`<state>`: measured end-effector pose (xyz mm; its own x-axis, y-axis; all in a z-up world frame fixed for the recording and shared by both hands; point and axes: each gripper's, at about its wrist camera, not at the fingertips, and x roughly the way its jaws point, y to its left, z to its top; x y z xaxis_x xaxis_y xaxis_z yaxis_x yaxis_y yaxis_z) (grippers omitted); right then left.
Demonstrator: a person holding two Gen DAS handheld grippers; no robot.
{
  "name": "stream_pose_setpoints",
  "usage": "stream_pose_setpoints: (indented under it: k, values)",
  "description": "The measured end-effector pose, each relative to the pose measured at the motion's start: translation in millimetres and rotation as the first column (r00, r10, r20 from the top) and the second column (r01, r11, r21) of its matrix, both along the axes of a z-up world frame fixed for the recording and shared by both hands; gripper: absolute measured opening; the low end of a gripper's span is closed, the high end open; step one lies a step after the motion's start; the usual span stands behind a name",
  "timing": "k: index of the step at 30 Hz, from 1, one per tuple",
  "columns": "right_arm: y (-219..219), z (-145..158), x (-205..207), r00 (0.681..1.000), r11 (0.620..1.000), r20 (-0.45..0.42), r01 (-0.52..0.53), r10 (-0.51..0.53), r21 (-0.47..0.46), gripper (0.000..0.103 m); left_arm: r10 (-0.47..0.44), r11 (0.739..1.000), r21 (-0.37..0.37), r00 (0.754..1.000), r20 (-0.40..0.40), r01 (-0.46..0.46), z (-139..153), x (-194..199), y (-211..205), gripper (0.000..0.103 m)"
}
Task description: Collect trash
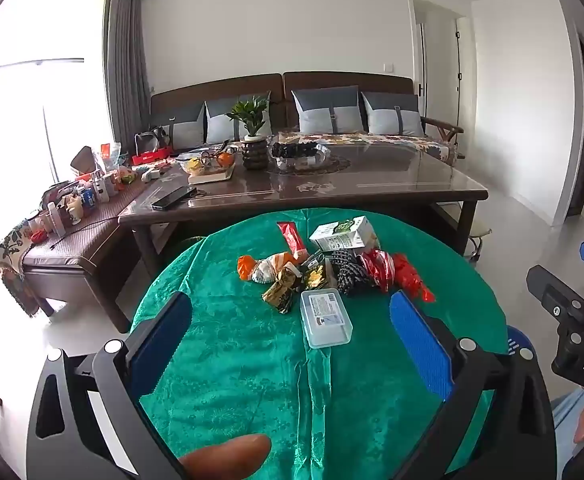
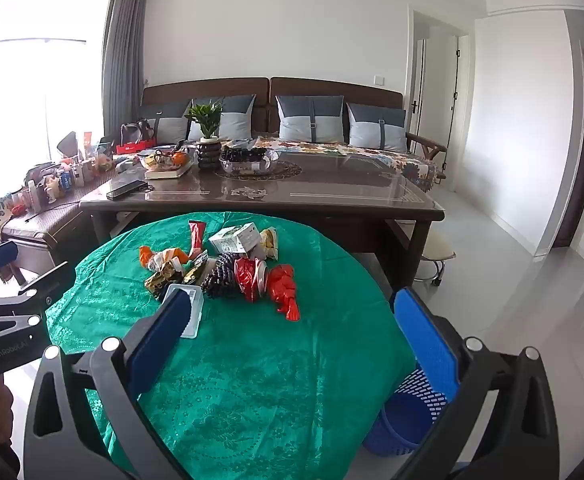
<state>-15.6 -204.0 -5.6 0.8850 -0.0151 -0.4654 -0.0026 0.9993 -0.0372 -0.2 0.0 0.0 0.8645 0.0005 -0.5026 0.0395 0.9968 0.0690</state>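
Trash pile (image 1: 332, 268) on green tablecloth (image 1: 232, 360), blue basket (image 2: 408, 412) beside; both tools wide, empty.

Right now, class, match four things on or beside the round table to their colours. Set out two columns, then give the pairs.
Things:
1 tablecloth
2 basket
3 plastic box
4 carton

Colours:
A white and green
B blue
C clear
D green

Pairs: 1-D, 2-B, 3-C, 4-A
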Motion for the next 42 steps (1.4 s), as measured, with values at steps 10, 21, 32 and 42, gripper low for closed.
stream_pose_setpoints:
  k: [10,21,32,42]
  values:
    - [1.8,0.1,-0.6,1.000,1.000,0.004,0.000,0.000,-0.005,0.098,0.004,1.000,-0.001,1.000,-0.009,-0.004,1.6,-1.1,0.9,0.098]
    - [1.1,-0.4,-0.1,1.000,1.000,0.005,0.001,-0.001,-0.007,0.099,-0.001,1.000,-0.007,1.000,-0.018,0.001,-1.0,-1.0,2.9,0.098]
    - [0.1,1.7,-2.2,1.000,1.000,0.007,-0.002,0.002,-0.010,0.099,-0.003,1.000,-0.001,1.000,-0.022,0.003,-7.6,0.2,-2.5,0.098]
    - [1.5,0.3,-0.4,1.000,1.000,0.008,-0.006,0.006,-0.015,0.098,-0.003,1.000,-0.002,1.000,-0.022,0.003,-7.3,0.7,-2.5,0.098]
